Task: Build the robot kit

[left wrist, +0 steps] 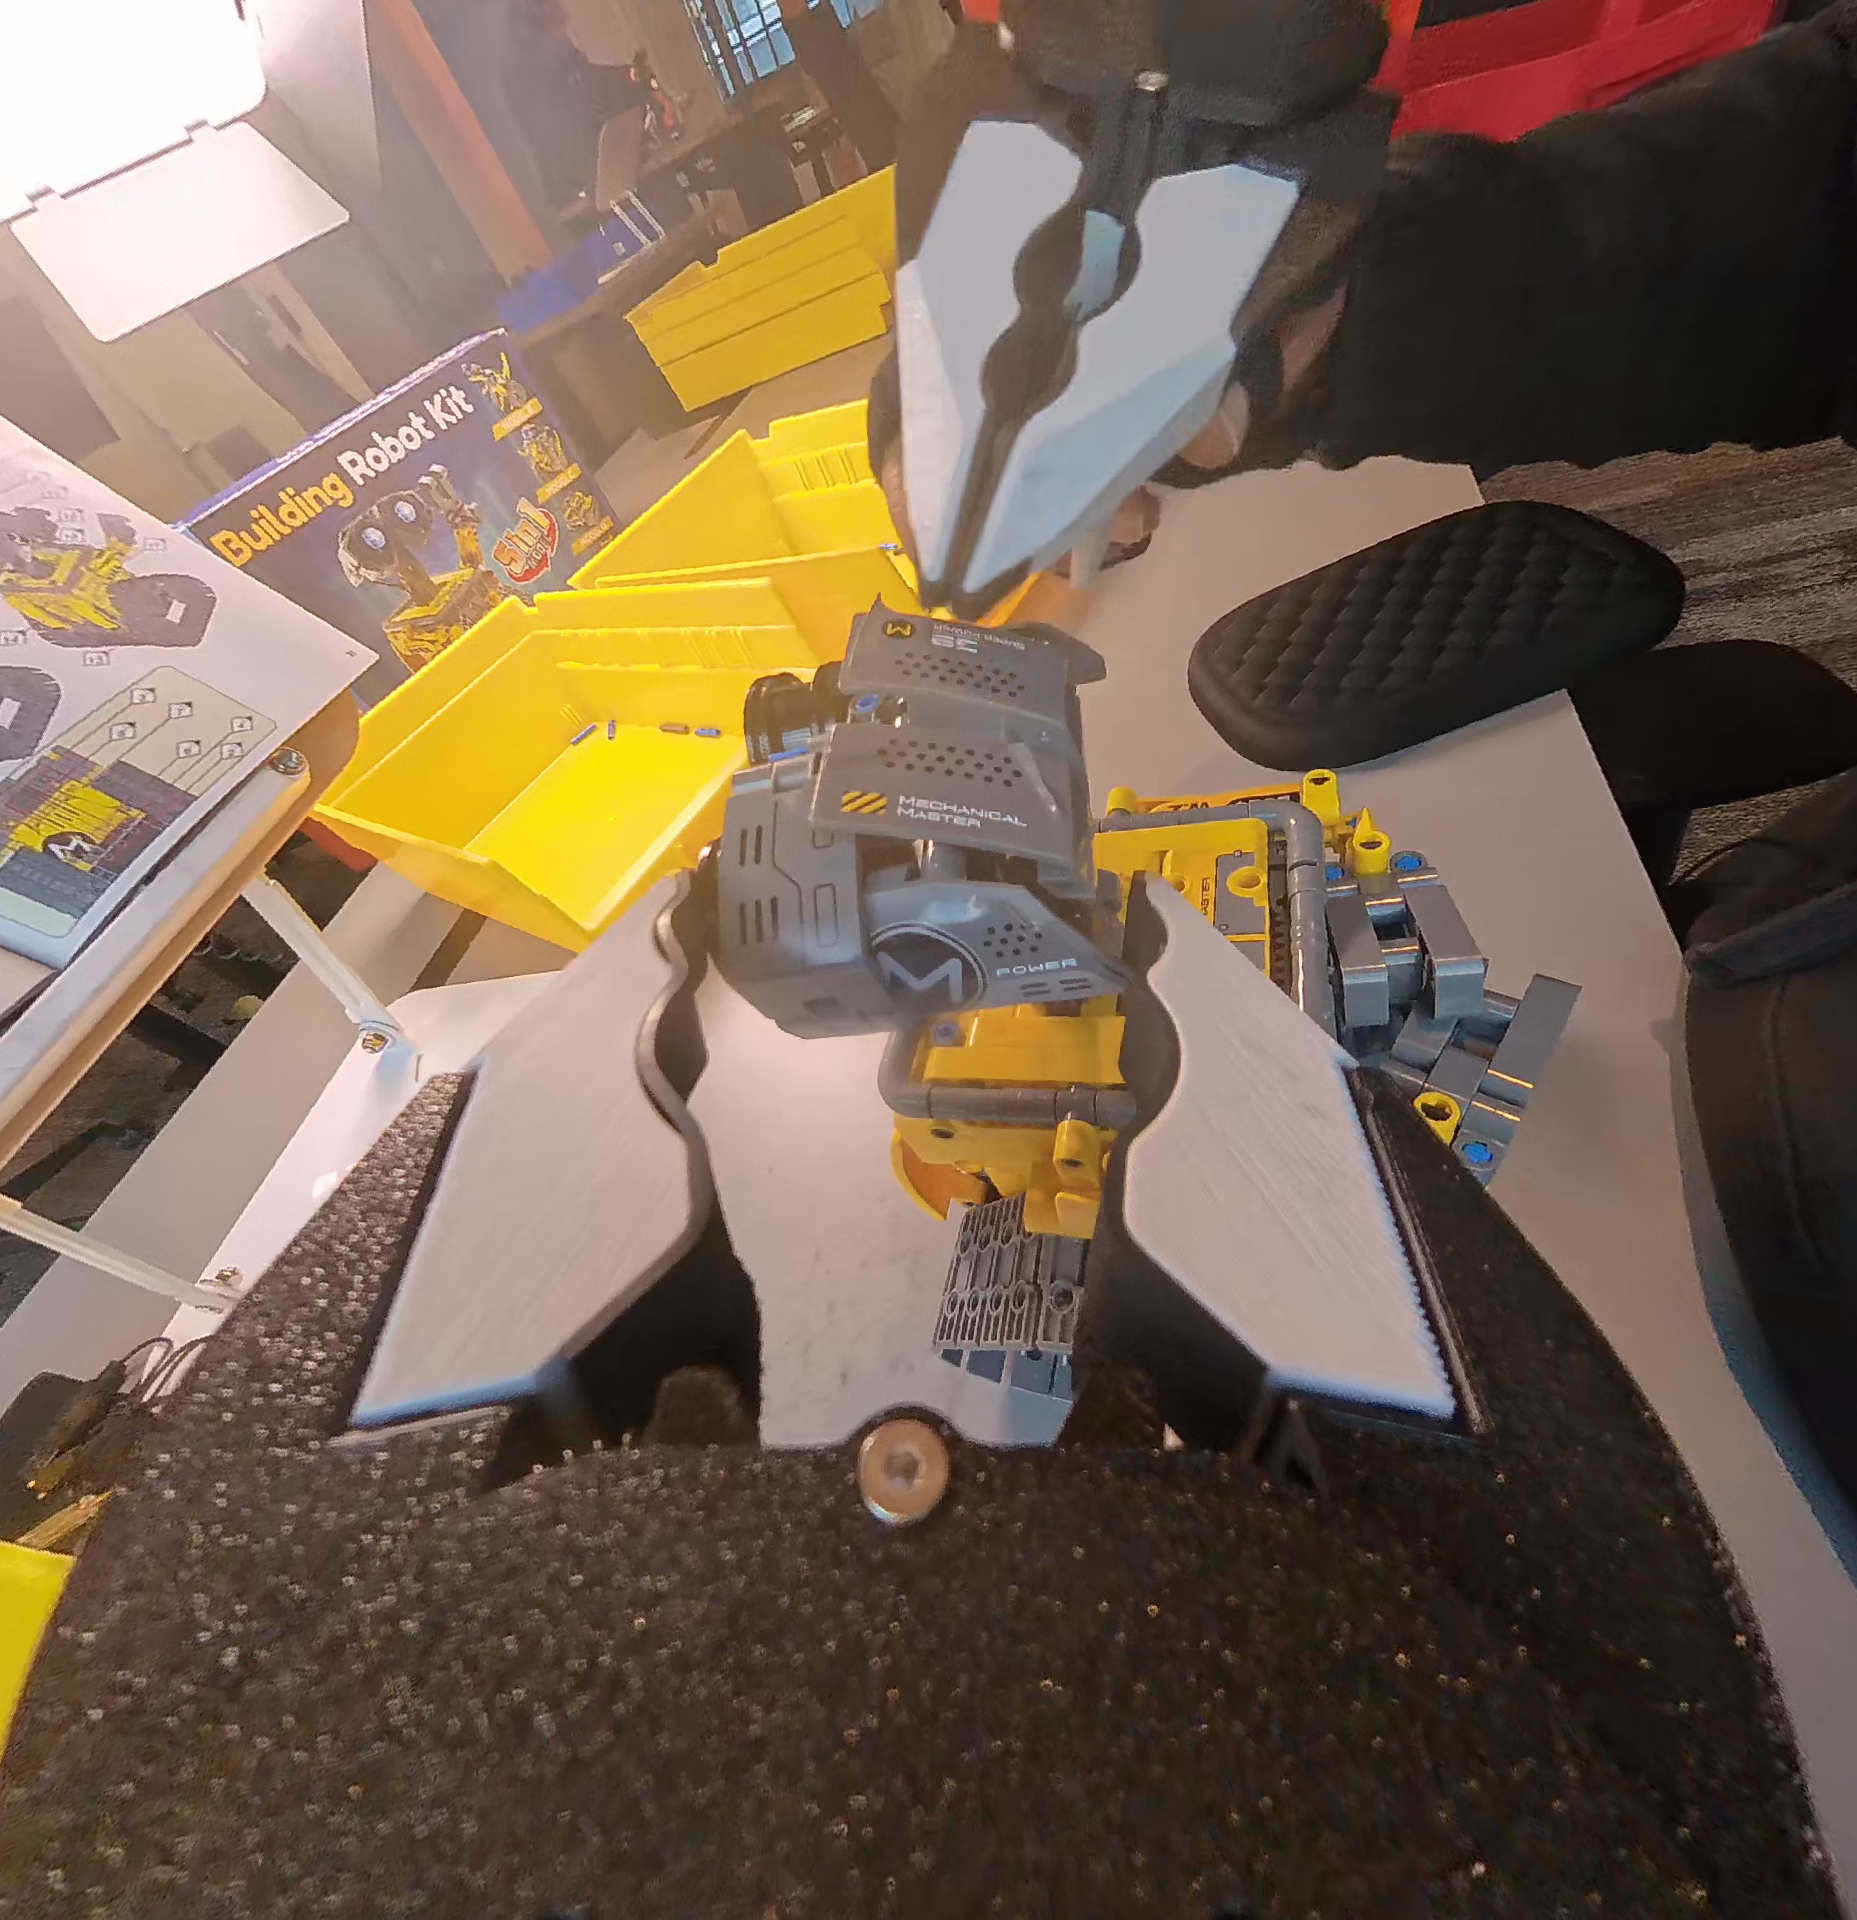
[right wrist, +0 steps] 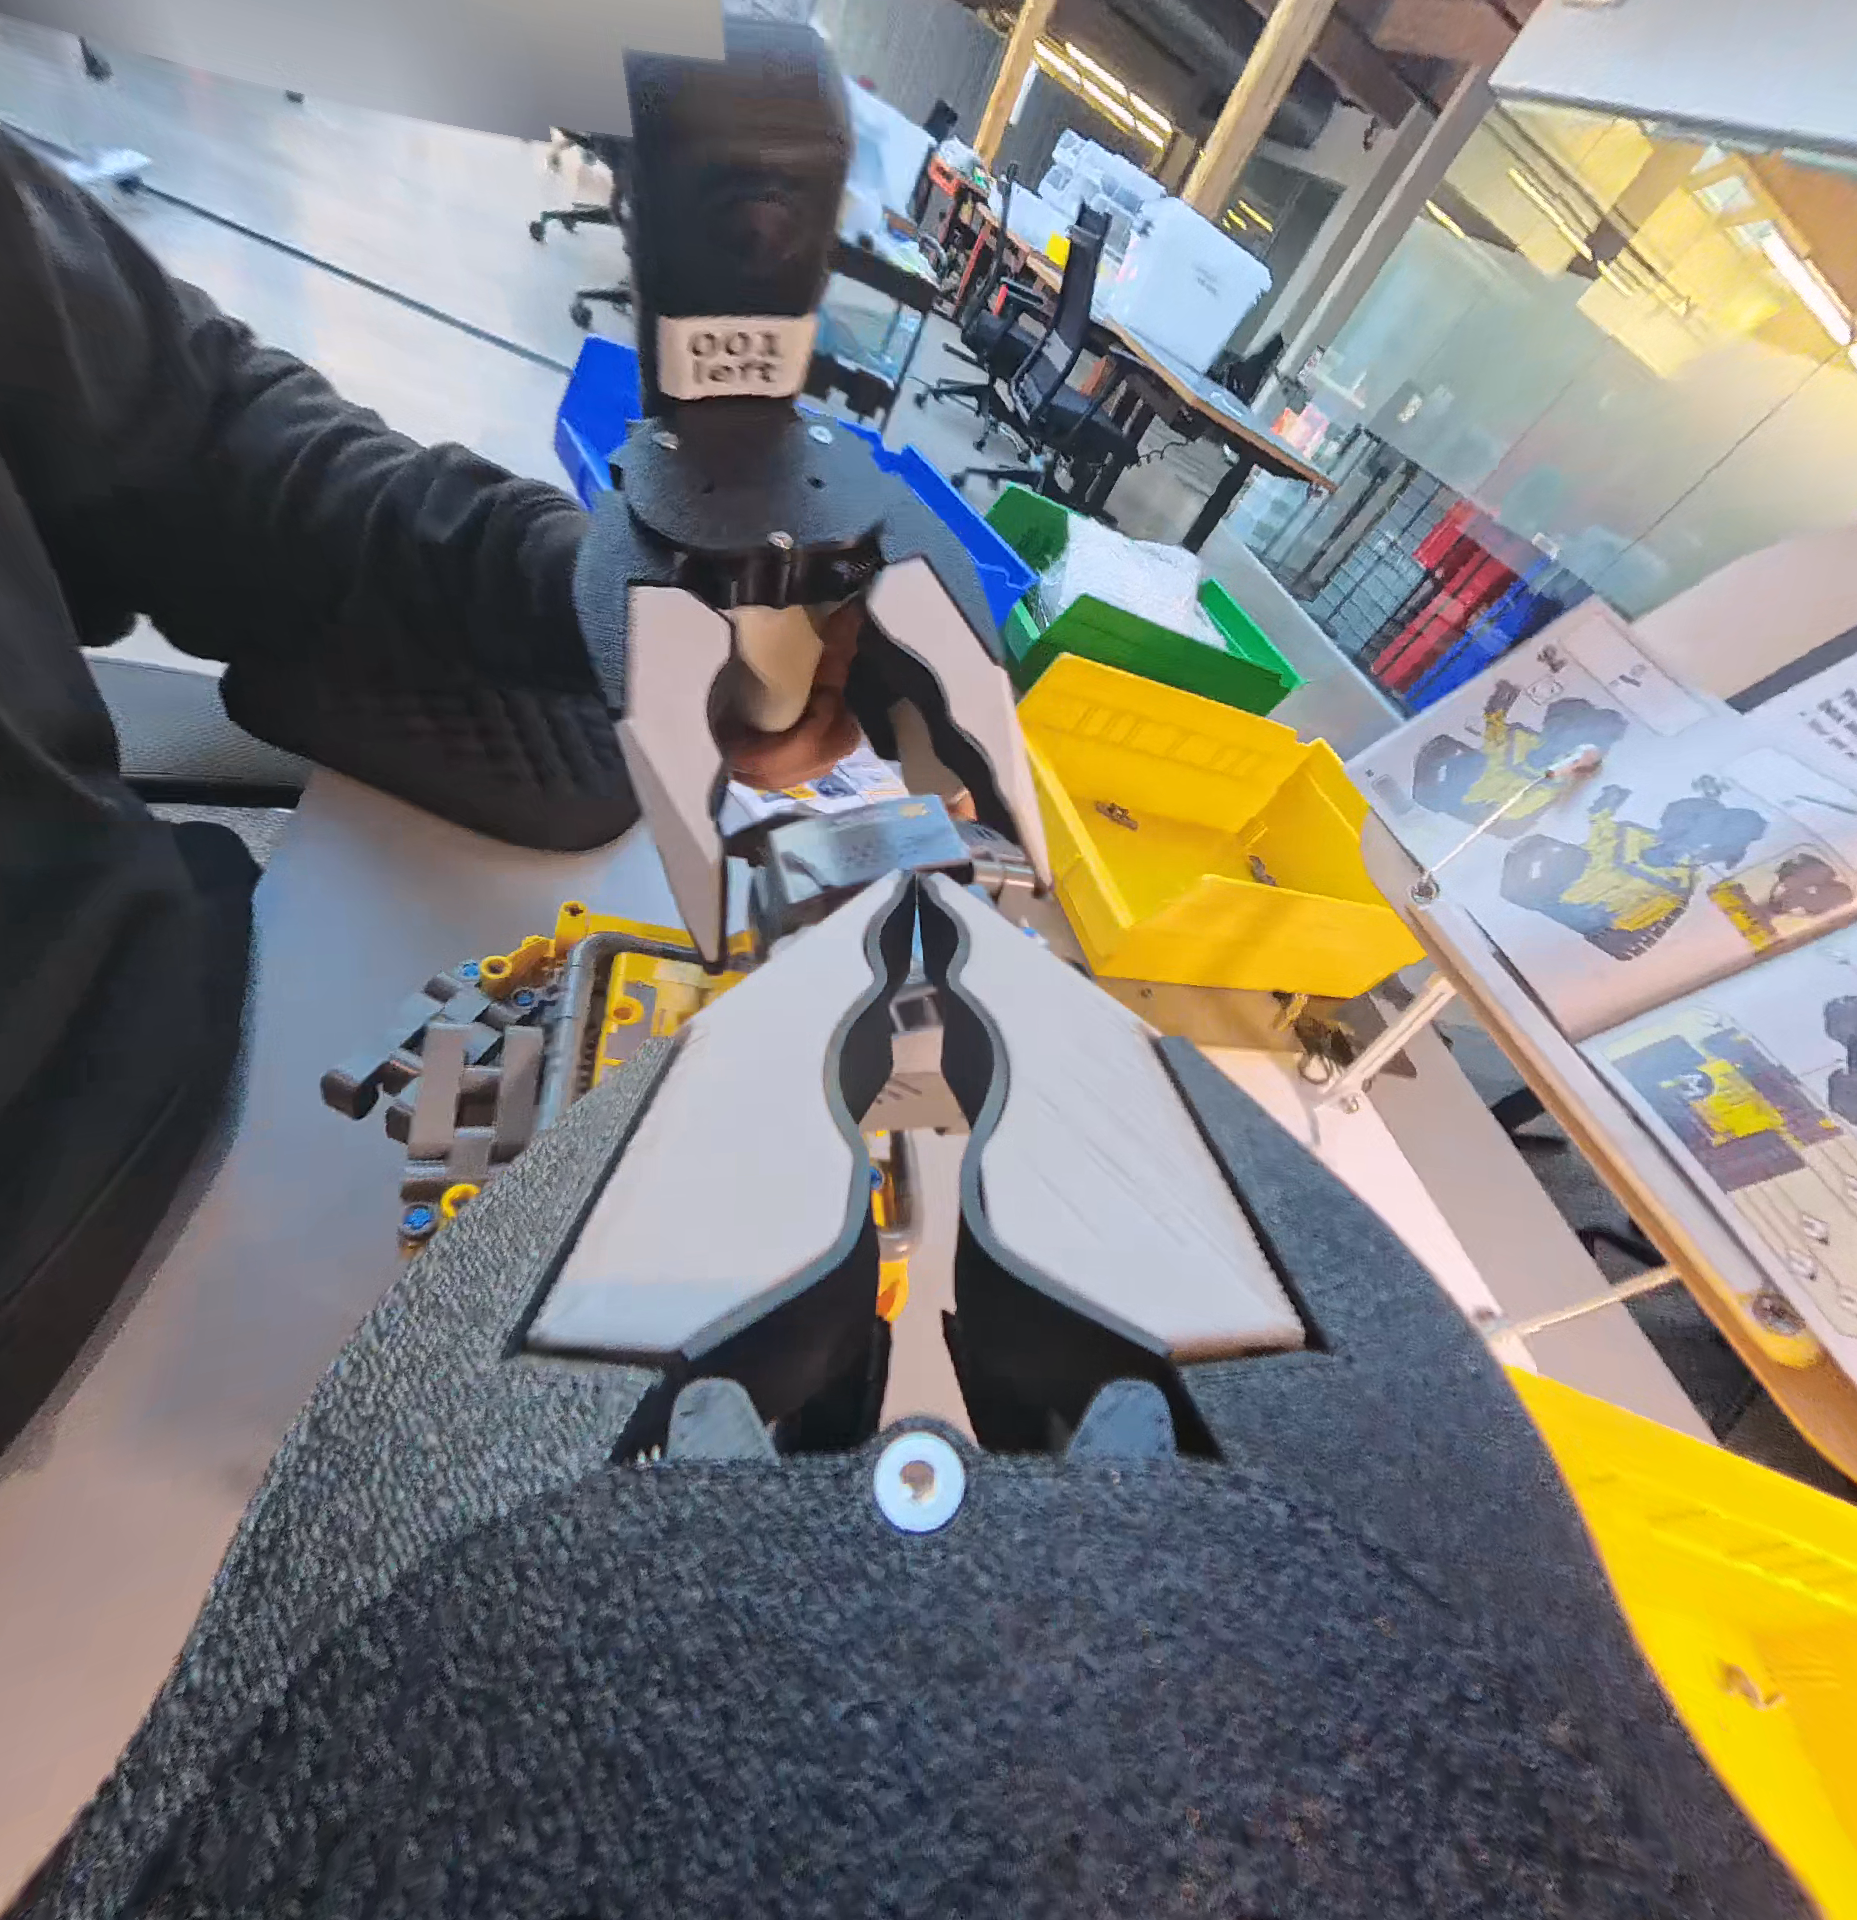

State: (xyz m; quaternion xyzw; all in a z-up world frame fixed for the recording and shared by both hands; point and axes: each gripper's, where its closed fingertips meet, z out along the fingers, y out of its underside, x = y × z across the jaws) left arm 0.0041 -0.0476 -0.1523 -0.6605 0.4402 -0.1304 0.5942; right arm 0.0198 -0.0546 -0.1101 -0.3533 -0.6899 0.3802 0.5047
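A brick-built robot model lies on the grey table [left wrist: 1610, 1299]. It has a grey head [left wrist: 830, 904], a yellow body [left wrist: 1017, 1049], a grey track [left wrist: 1007, 1278] and a grey jointed arm [left wrist: 1423, 966]. My left gripper [left wrist: 908, 904] has its fingers spread around the grey head and presses it from both sides. It also shows in the right wrist view [right wrist: 872, 912]. My right gripper [right wrist: 916, 883] is shut, with its tips against the head's grey top panel [right wrist: 862, 842]. In the left wrist view it [left wrist: 965, 597] comes down from above onto that panel.
Yellow bins [left wrist: 591, 800] stand behind the model, one with several small parts. A kit box [left wrist: 415, 520] and an instruction booklet on a stand [left wrist: 103, 675] are at the left. A black armrest [left wrist: 1423, 634] lies right. Green [right wrist: 1142, 634] and blue [right wrist: 602, 405] bins stand farther back. One gripper's finger ends stand about 5 cm off the other's. The black armrest [left wrist: 1423, 634] is about 30 cm from both grippers' fingertips.
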